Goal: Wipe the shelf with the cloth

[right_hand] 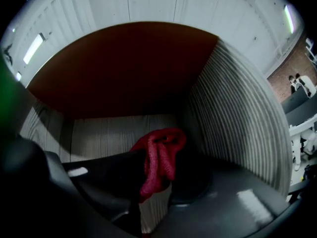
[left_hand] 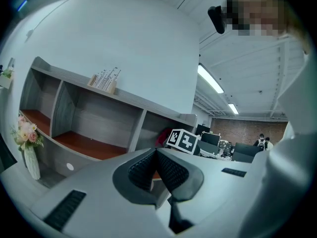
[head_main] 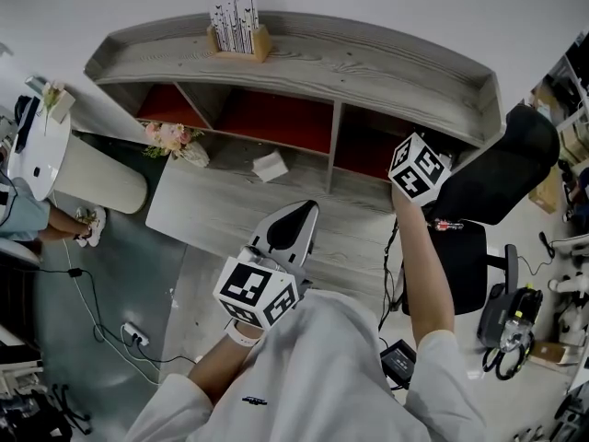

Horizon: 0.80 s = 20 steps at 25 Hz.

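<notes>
Right gripper (right_hand: pixel 157 182): fingers pinched on the red cloth (right_hand: pixel 161 152), held inside the right-hand compartment of the shelf (head_main: pixel 368 72), evidently to reach its surfaces | Left gripper (left_hand: pixel 156 165): fingers closed together, empty, hung over the tabletop (head_main: pixel 230 210), apparently clear of the wiping arm.

Pink flowers (head_main: pixel 170 137) at 10 o'clock, white box (head_main: pixel 270 166) on surface (head_main: pixel 212 212), stick holder (head_main: pixel 237 28) at 12, black chair (head_main: pixel 502 168) at 3, power strip (head_main: pixel 135 336) at 8.
</notes>
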### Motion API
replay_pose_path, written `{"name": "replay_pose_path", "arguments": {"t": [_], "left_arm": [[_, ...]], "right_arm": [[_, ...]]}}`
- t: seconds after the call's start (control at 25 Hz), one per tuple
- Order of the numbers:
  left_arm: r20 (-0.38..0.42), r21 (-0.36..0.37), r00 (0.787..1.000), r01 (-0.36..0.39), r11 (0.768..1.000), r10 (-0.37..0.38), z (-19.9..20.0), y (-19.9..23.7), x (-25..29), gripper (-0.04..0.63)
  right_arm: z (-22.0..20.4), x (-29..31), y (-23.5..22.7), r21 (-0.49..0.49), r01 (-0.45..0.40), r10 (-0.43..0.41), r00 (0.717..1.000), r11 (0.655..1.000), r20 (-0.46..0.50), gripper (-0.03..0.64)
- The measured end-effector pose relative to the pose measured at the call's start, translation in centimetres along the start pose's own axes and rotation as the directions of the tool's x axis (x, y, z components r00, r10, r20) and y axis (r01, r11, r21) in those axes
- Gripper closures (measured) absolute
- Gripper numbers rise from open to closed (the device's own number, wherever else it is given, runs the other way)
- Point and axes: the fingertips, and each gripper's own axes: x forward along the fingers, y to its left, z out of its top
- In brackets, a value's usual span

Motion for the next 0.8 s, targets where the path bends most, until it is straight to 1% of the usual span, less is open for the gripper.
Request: {"name": "replay_pose_path", "arguments": {"t": [0.08, 0.28, 0.4, 0.48, 0.6, 0.68, 0.8], "left_arm": [[-0.001, -0.003, 1.0, -0.007, 1.0, 0.007, 0.0, 0.3, -0.1, 0.589], [-0.003, -0.009, 1.0, -0.027, 1.0, 0.027, -0.2, 0.9, -0.4, 0.589], [-0.002, -0.012, 0.999, -0.036, 0.999, 0.036, -0.2, 1.2, -0.5, 0.589], [-0.001, -0.013, 0.999, -0.041, 0.999, 0.041, -0.2, 1.3, -0.6, 0.589], [-0.001, -0.013, 0.999, -0.047, 0.999, 0.047, -0.3, 1.4, -0.7, 0.589], [-0.001, -0.011, 0.999, -0.049, 0.999, 0.049, -0.2, 1.5, -0.7, 0.589], [0.001, -0.011, 0.999, -0.053, 0.999, 0.053, -0.1, 1.5, -0.8, 0.589]], "right_arm": [[-1.1, -0.1, -0.2, -0.015, 0.013, -0.013, 1.0, 1.0, -0.025, 0.509], [-4.1, -0.4, -0.8, -0.014, 0.045, -0.047, 0.994, 0.999, -0.095, 0.512], [-5.4, -0.5, -1.1, -0.02, 0.068, -0.07, 0.987, 0.997, -0.141, 0.512], [-6.4, -0.6, -1.2, -0.014, 0.068, -0.069, 0.981, 0.998, -0.182, 0.513], [-7.9, -0.9, -0.8, 0.023, 0.035, -0.028, 0.97, 0.999, -0.243, 0.514], [-8.1, -0.9, 0.5, 0.04, -0.022, 0.031, 0.967, 0.999, -0.252, 0.514], [-7.6, -1.0, 3.8, 0.021, -0.122, 0.123, 0.963, 0.992, -0.24, 0.514]]}}
